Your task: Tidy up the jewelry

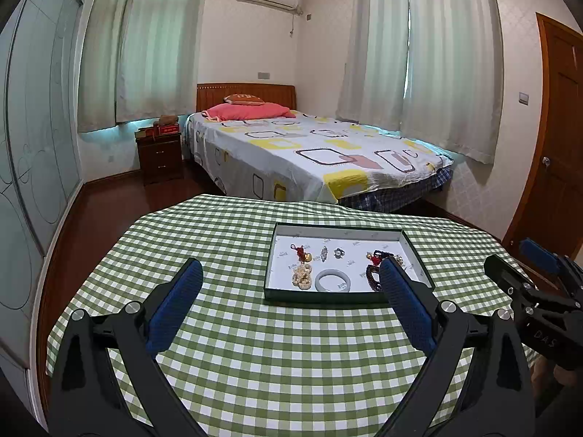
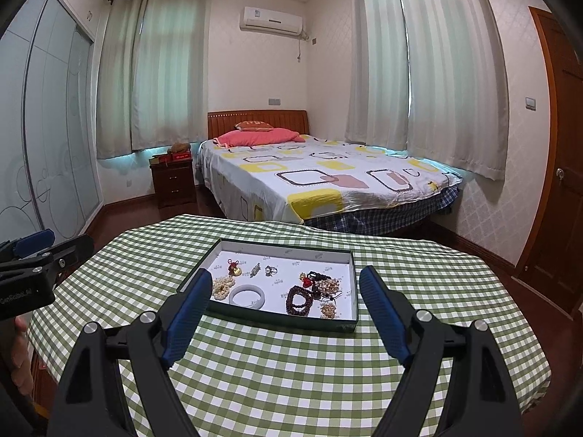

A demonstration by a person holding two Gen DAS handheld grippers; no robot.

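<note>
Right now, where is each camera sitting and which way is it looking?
Left wrist: sits on the left gripper, low over the checked table, facing the jewelry tray and bed; its open blue fingers show, and the right gripper at the right edge.
Right wrist: sits on the right gripper, facing the same way; its open fingers show, the left gripper at the left edge.
Shared: tray, white bangle, bed.

Checked-cloth table [image 2: 291,382], jewelry tray [image 2: 277,318] on it

Left hand-held gripper [image 1: 289,273] agape; right hand-held gripper [image 2: 286,282] — likewise
</note>
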